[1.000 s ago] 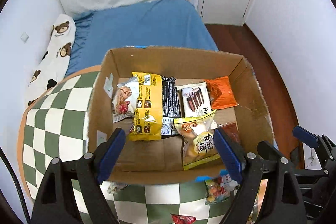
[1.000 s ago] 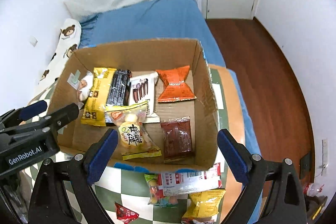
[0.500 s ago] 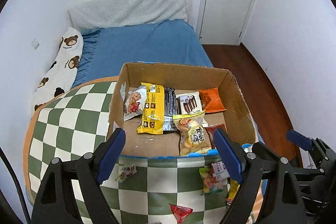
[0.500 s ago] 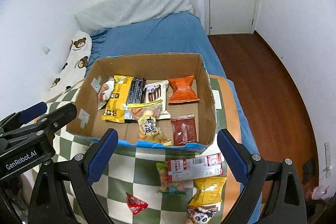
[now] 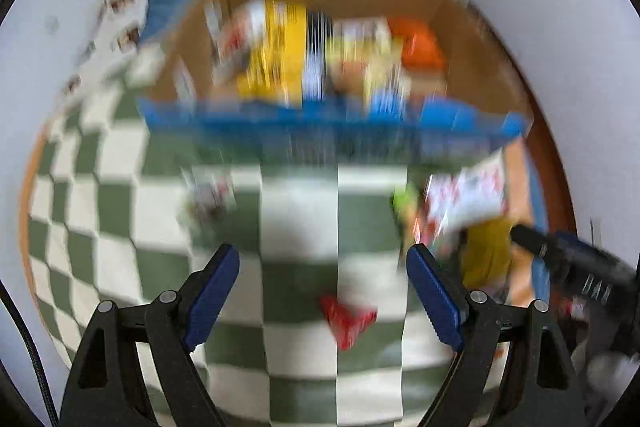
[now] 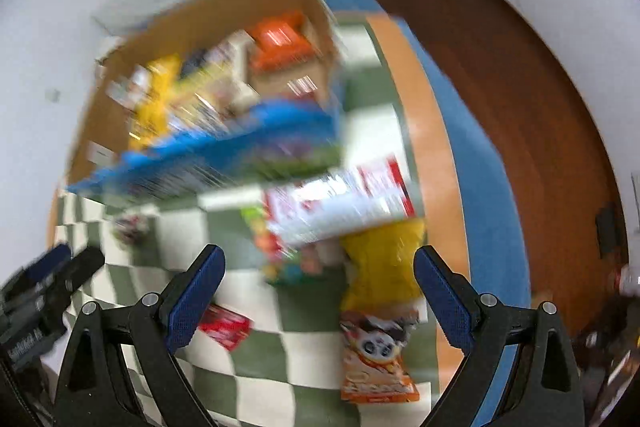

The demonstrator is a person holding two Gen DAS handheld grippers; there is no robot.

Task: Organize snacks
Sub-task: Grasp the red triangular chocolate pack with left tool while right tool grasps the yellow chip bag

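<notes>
Both tools wide, empty; box [image 5: 472, 39] contents & red pkt [image 5: 348, 319] motion-blurred, labels unreadable.

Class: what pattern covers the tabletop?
Green-and-white checks on the tabletop, clearest in the left wrist view.

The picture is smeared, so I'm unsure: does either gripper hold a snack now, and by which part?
Nothing is held. The left gripper and right gripper both have open jaws with only the checkered table and loose snacks beyond them.
</notes>
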